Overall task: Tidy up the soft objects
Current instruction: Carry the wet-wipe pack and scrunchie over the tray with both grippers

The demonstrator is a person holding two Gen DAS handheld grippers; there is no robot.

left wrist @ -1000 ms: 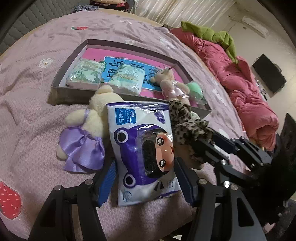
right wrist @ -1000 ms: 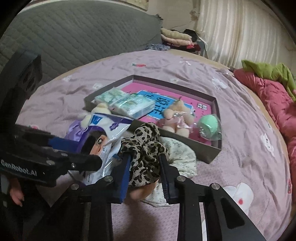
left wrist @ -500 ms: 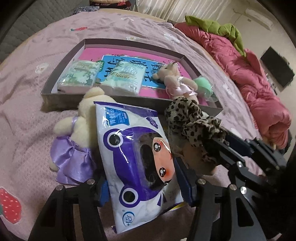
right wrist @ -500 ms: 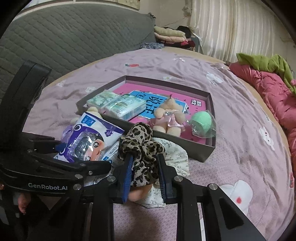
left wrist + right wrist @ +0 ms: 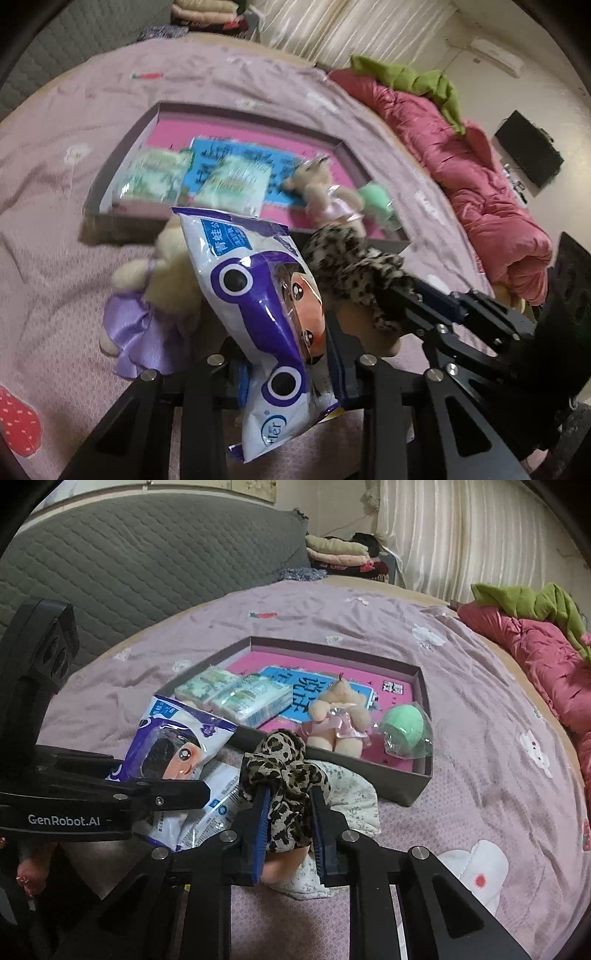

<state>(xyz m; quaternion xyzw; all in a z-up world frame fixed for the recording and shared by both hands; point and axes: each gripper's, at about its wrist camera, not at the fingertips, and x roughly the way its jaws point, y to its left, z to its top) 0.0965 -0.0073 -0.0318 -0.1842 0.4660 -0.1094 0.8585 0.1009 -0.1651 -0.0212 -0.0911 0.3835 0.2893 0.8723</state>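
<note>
My left gripper (image 5: 284, 350) is shut on a white-and-purple cartoon packet (image 5: 255, 295), which stands tilted up off the bed. To its right, my right gripper (image 5: 290, 801) is shut on a leopard-print fabric piece (image 5: 284, 760). That piece rises above the blue pads, and a floral white cloth (image 5: 354, 797) lies under it. Behind both lies a shallow grey box (image 5: 332, 646) with two tissue packs (image 5: 236, 698), a small bear in a pink dress (image 5: 336, 716) and a green ball in plastic (image 5: 404, 731). A cream plush in a purple dress (image 5: 159, 295) lies left of the packet.
Everything rests on a mauve bedspread (image 5: 480, 720). A red quilt (image 5: 480, 177) with a green cloth (image 5: 413, 81) on it runs along the right side. A grey quilted headboard (image 5: 147, 565) and folded clothes (image 5: 340, 550) are at the back.
The left jaws have come in onto the packet, which has lifted and tilted upright. The right jaws have squeezed tighter on the leopard-print piece.
</note>
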